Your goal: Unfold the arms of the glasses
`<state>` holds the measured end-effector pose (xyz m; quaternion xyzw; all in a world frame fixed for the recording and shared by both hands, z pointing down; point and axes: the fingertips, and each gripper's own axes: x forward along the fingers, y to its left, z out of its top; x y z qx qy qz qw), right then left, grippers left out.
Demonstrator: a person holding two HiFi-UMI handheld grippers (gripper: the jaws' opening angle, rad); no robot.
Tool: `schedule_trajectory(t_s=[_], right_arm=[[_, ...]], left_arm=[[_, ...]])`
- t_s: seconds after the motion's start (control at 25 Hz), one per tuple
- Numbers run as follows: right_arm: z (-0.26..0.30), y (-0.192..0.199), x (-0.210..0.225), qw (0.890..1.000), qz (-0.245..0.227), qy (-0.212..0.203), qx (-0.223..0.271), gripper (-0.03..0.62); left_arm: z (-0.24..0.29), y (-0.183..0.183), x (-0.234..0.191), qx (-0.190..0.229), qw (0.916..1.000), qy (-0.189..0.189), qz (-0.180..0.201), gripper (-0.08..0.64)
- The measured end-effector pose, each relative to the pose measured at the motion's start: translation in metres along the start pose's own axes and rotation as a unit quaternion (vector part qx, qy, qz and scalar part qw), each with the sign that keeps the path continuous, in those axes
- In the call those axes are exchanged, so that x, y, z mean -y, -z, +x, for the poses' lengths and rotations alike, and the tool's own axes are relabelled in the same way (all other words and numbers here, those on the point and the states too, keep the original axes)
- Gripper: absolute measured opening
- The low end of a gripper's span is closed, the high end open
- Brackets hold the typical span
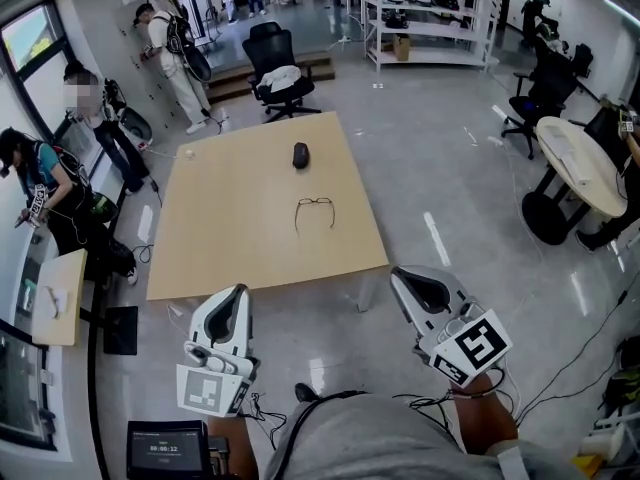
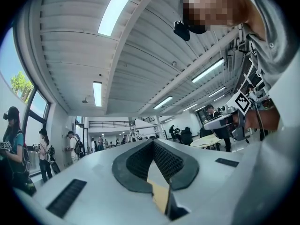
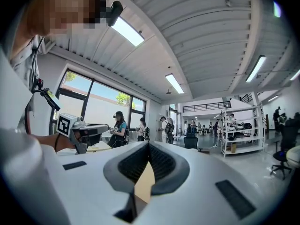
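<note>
On the left gripper [image 2: 153, 143] and the right gripper [image 3: 149, 146], the ribbed black jaws are sitting pressed together and pinching nothing, probably because both are hanging well short of the glasses [image 1: 314, 211]. The thin, dark wire-framed glasses are lying flat on the matte tan surface [image 1: 230, 243]. A small dark rounded object [image 1: 300, 155] is lying just beyond the glasses.

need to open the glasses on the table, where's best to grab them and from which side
Probably the frame front of the glasses, at an outer corner, coming in low from the near edge of the table. They lie flat mid-table and are thin wire, so a pinch there leaves the arms free. Their fold state is too small to tell.
</note>
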<state>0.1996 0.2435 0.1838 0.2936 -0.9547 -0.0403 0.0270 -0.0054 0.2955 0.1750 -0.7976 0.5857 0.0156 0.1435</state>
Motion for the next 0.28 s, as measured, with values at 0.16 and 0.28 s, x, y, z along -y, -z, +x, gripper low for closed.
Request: schedule_trajectory(t_s=[0.16,0.28], right_arm=[[-0.010,-0.005,-0.002,1.000,-0.001,-0.001,0.004,0.008],[-0.017,-0.006,0.000,1.000,-0.002,-0.002,0.007,0.008]], left_arm=[[-0.006,-0.008,0.006,0.003,1.0000,-0.005,0.002,0.005],[-0.006,-0.012,0.013,0.006,1.0000,-0.006,0.005,0.006]])
